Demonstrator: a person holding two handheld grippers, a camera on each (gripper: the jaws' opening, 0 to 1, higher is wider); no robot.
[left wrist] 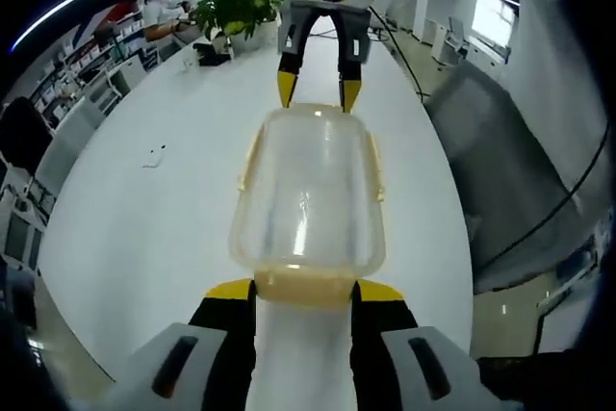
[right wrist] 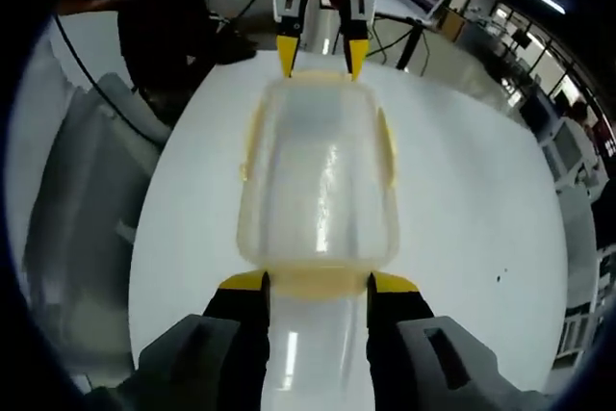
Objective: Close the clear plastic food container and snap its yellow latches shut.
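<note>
Container (left wrist: 308,194) first: one clear plastic box, lid seemingly already on, lying on the white desk (left wrist: 125,228) between the two hand-held grippers. Around the container the desk is bare; a potted plant (left wrist: 236,7) stands well beyond it, at the desk's far end in the left gripper view.

The left hand-held gripper (left wrist: 306,286) has its jaws spread at one end of the container, straddling the yellow latch (left wrist: 303,286) there without squeezing it. The right hand-held gripper (right wrist: 318,281) does the same at the opposite end, jaws apart either side of its latch (right wrist: 316,281). Each holds nothing firmly.

Counted: one container, two grippers, two end latches; yellow also runs along both long sides, though I cannot tell whether those are further latches.

To do the step well, I judge both ends should be pressed together evenly, so the container does not slide along the desk.
</note>
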